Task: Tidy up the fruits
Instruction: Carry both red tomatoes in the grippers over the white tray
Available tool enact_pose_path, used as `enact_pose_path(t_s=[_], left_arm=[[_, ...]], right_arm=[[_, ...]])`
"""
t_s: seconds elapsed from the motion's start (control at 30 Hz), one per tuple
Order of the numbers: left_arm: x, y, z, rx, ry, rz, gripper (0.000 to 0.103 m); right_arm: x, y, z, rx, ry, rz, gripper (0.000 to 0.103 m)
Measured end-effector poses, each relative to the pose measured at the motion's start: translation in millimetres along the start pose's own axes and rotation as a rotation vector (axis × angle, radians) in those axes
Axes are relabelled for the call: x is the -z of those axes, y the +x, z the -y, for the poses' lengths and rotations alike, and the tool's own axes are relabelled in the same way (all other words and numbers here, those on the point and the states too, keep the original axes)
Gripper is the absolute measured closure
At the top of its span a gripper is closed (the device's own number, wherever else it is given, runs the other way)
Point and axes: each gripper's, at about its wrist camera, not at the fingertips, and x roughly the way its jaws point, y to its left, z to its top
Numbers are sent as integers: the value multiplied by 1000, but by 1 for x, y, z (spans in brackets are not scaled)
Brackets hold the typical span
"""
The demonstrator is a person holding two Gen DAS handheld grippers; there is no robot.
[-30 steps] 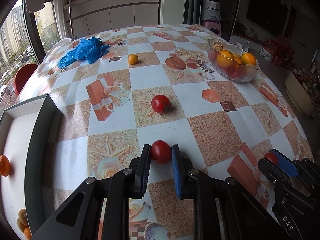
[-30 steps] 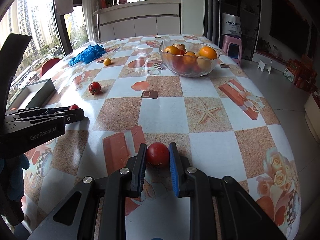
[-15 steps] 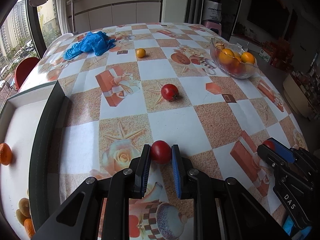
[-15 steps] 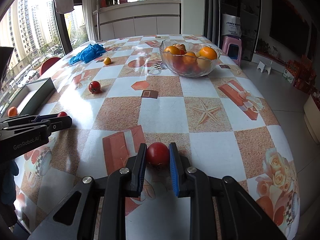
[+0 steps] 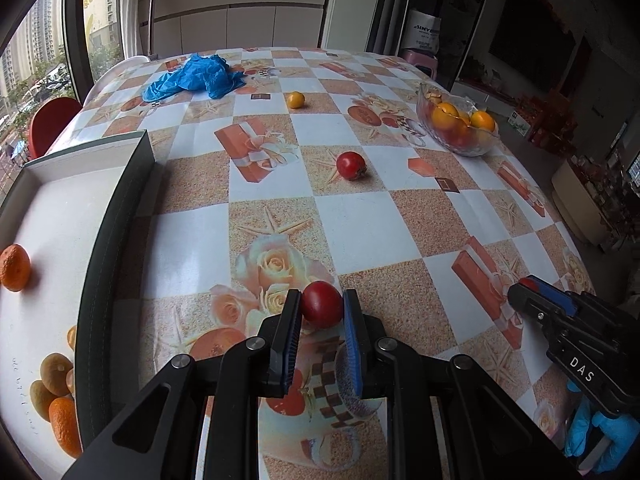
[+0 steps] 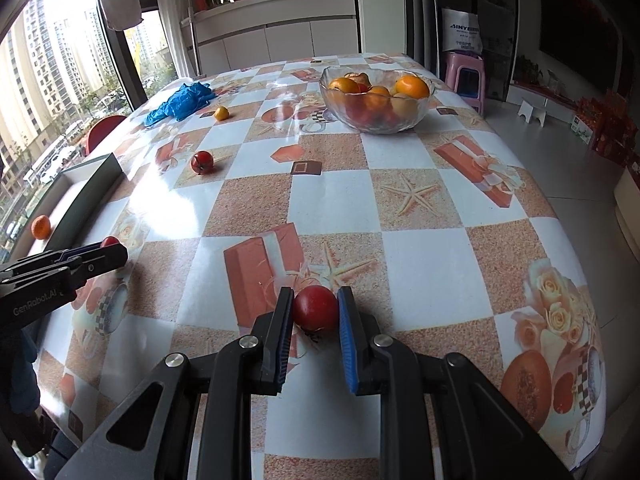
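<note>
My left gripper (image 5: 320,310) is shut on a red tomato (image 5: 322,304) and holds it above the table, near the dark-walled box (image 5: 116,216) on the left. My right gripper (image 6: 314,312) is shut on another red tomato (image 6: 315,308) low over the table's near part. A third tomato (image 5: 351,165) lies loose mid-table; it also shows in the right wrist view (image 6: 202,162). A small orange (image 5: 295,99) lies farther back. The box holds a tangerine (image 5: 14,267) and several fruits at its near corner (image 5: 56,396).
A glass bowl (image 6: 376,98) with oranges and other fruit stands at the far right of the table. A crumpled blue glove (image 5: 196,76) lies at the back left. A red chair (image 5: 52,118) stands beyond the table's left edge.
My left gripper has moved back and to the left with its tomato, toward the box. My right gripper has kept its place with its tomato.
</note>
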Motion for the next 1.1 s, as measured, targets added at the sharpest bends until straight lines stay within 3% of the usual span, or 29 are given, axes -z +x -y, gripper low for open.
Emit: enact_pose_path(t_s=[0.37,0.6,0.83,1.1], left_arm=[[0,-55,-45,-18,-100,119,81],[17,-92,-103,-147,-199,205,81],[44,-97,-159,-268,-303,174,81],[60,-92,-184,-312,-358,148,81]], right_arm=[[-13,-2,-60,-107,-56,-18,79],[-26,4,-133,-246,-135,-38,79],[-39,9,-215,-361,-250,-44,79],[-44,21,-279,-442,-329,-92,79]])
